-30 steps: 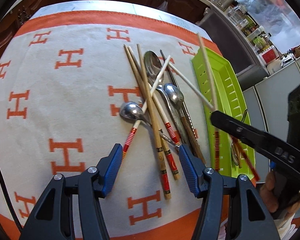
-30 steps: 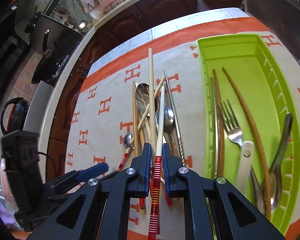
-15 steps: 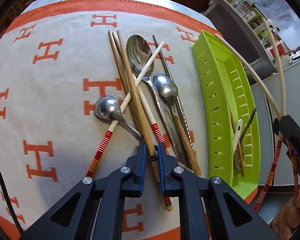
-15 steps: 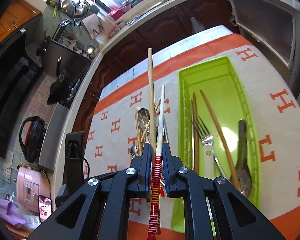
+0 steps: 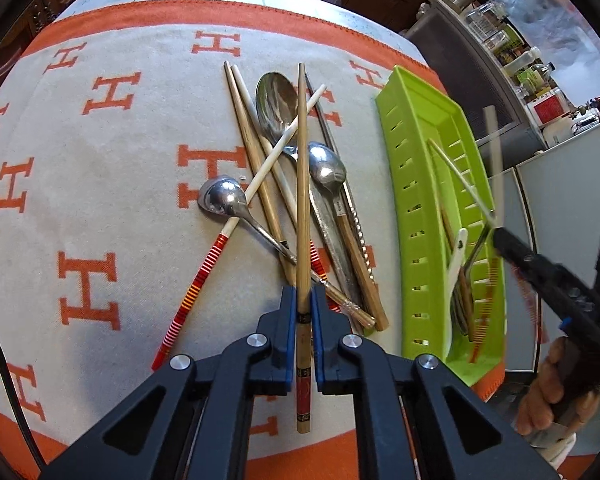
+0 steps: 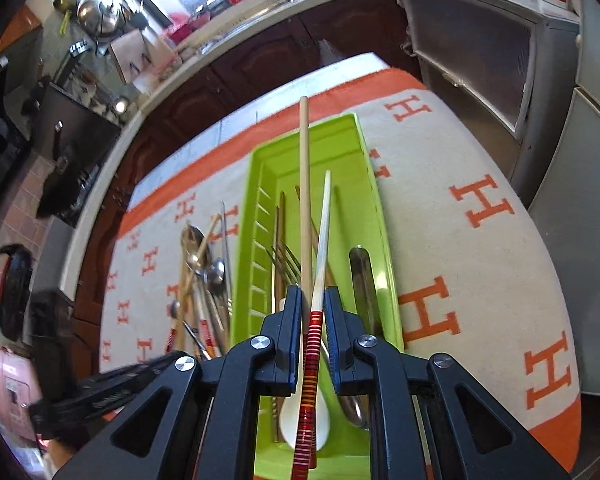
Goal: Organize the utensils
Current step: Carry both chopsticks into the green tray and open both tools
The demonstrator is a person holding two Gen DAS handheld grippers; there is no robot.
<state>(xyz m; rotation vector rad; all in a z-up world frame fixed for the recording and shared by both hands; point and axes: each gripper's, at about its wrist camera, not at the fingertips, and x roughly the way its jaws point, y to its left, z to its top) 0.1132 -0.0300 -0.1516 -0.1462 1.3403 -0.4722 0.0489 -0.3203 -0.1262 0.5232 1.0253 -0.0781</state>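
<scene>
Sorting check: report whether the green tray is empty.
Not empty: the green tray already holds a fork, a spoon and brown chopsticks.

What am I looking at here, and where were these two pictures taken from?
There is no robot: a person holds a hand-held clamp, a tool, in each hand. Each tool carries a wide-angle camera that looks along its two fingers, so one picture is from the left tool and the other from the right tool. On a cloth with orange H marks lie a pile of spoons and chopsticks and a green tray that holds a fork and other utensils. The left tool is shut on one chopstick above the pile. The right tool holds two chopsticks over the tray; its jaws have just been opening.
</scene>
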